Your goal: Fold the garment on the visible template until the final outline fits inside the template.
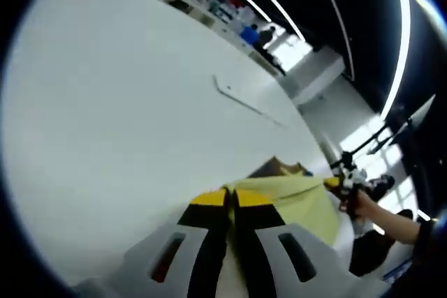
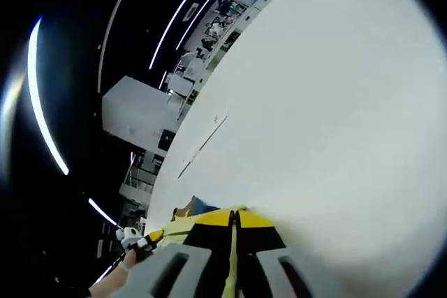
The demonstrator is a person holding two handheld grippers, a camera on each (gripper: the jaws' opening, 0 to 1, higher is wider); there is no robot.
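A pale yellow garment (image 1: 297,197) hangs stretched over the white table (image 1: 126,109), with a brown patch (image 1: 279,168) at its far edge. My left gripper (image 1: 231,199) is shut on one end of it, cloth pinched between the yellow tips. The right gripper (image 1: 341,183), held in a hand (image 1: 364,204), grips the other end. In the right gripper view my right gripper (image 2: 234,218) is shut on the garment (image 2: 179,229), whose thin edge runs down between the jaws. The left gripper (image 2: 145,241) shows at lower left. Thin template lines (image 1: 241,100) (image 2: 202,142) mark the table beyond.
The white table (image 2: 335,102) stretches wide around the garment. Shelves and people stand at the far end of the room (image 1: 251,33). A white block-like wall (image 2: 136,113) and bright ceiling strips lie behind the table edge.
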